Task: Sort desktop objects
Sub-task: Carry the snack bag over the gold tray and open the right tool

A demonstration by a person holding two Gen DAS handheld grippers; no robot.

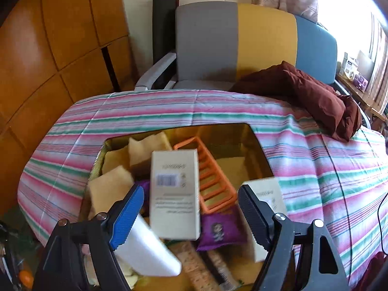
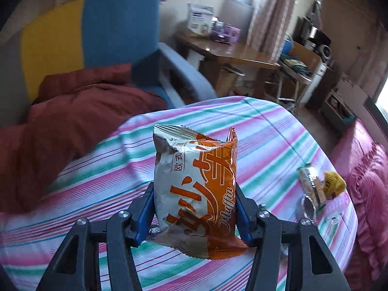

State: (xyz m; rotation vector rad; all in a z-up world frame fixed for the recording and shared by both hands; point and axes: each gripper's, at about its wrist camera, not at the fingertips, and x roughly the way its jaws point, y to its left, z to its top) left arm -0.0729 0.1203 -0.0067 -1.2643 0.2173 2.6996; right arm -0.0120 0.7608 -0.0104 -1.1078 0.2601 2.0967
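Right wrist view shows your right gripper [image 2: 195,214] pinching the muffin packet [image 2: 195,189] by its lower half, lifted above the striped cloth [image 2: 278,131]. The puffy, slick wrapper could slip free if you swing fast. Your left gripper [image 1: 190,220], spread and empty, hovers over the crowded gold tray [image 1: 257,145]; dropping in carelessly could knock the white box [image 1: 174,194].

The left gripper [image 1: 190,215], black-armed with one blue-padded finger [image 1: 126,218], pointed steeply downward with its jaws spread wide and nothing pressed between them. The right gripper [image 2: 195,208] also tilted downward, its blue pads clamped against a crinkled orange-and-white muffin packet [image 2: 196,186].
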